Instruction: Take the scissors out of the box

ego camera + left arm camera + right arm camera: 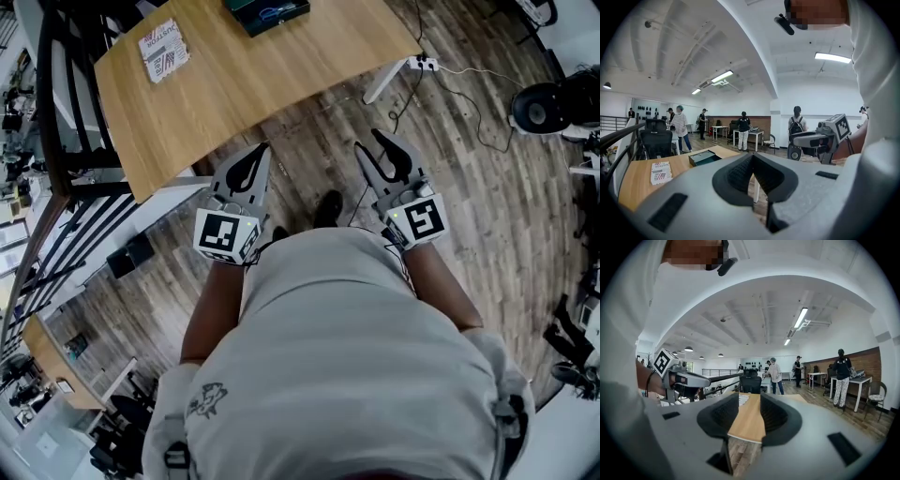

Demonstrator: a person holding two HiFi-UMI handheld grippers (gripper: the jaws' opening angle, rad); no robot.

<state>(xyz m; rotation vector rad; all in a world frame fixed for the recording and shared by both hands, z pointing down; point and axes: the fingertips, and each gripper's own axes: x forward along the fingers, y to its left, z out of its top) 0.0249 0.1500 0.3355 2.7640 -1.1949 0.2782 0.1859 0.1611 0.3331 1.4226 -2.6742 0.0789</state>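
Note:
A dark green box [267, 11] lies at the far edge of the wooden table [234, 84]; in the left gripper view the box [704, 158] stands open-topped. No scissors show in any view. Both grippers hang over the wooden floor, short of the table and apart from the box. My left gripper [263, 150] has its tips together with nothing between them [753, 157]. My right gripper [377, 146] stands open and empty, and the table's edge shows through the gap between its jaws [749, 399].
A printed booklet [164, 49] lies on the table's left part. A black office chair [656, 140] and a dark railing [75, 112] stand to the left. A power strip with cables [424, 64] lies on the floor at the right. Several people stand far back.

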